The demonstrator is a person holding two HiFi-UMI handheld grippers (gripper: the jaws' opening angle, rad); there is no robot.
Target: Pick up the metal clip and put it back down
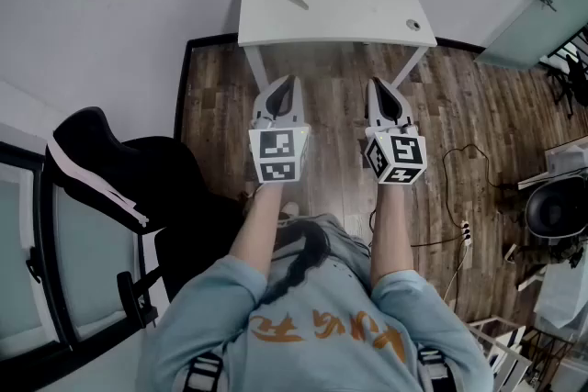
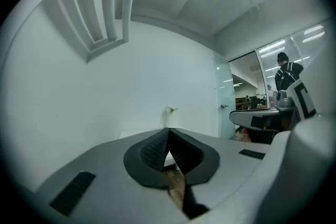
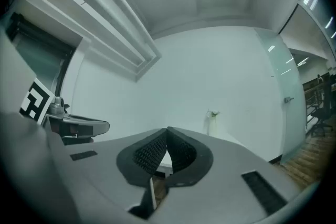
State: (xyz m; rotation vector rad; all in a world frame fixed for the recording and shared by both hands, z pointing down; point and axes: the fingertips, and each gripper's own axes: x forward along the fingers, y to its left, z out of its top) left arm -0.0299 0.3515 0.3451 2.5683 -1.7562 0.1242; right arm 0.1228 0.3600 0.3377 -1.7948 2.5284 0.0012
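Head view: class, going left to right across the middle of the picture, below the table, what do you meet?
black chair → left gripper → right gripper → white power strip

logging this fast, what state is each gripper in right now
left gripper: closed, holding nothing
right gripper: closed, holding nothing
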